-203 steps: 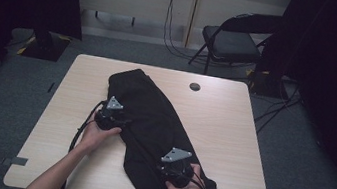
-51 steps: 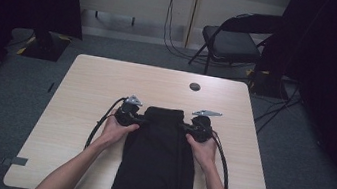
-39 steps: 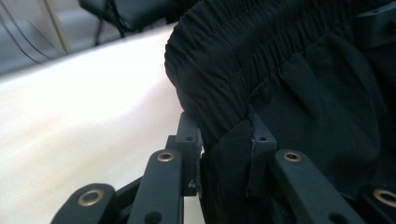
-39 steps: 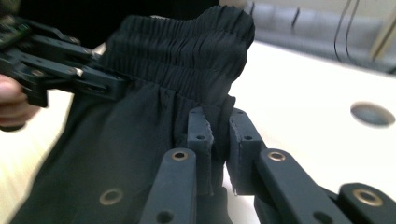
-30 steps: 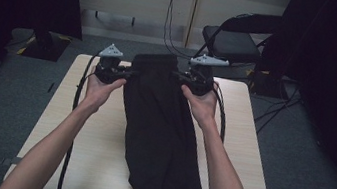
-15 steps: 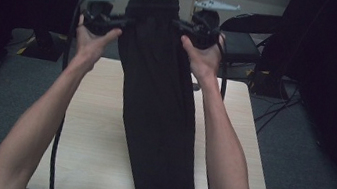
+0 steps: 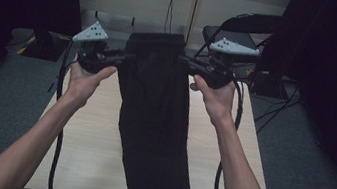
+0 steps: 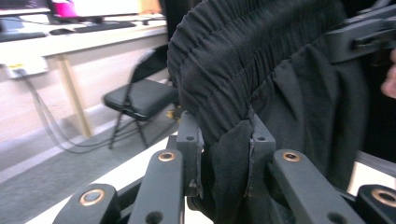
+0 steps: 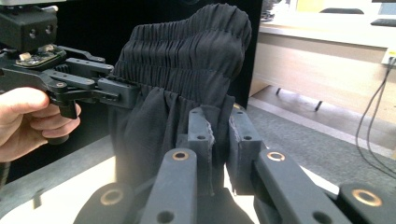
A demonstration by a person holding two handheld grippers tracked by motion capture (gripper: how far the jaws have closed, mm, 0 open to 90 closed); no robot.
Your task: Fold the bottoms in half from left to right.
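Table (image 7: 85,132) — pale wooden top, bare on both long sides. Black trousers (image 7: 157,123) — held up by the gathered waistband above the far edge, long axis running from far edge to near edge, waistband at the far end, legs trailing down the middle of the tabletop and over the near edge. Left gripper (image 7: 124,58) — clenched on the waistband's left end. Right gripper (image 7: 184,60) — clenched on its right end, fabric bunched between the pads (image 9: 201,126).

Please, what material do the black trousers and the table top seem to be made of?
Black trousers: probably thin woven fabric, matte; it hangs limp, and the waistband is tightly gathered, which suggests elastic. Table top: looks like pale wood or wood-pattern laminate, smooth with a faint sheen; I cannot tell which.
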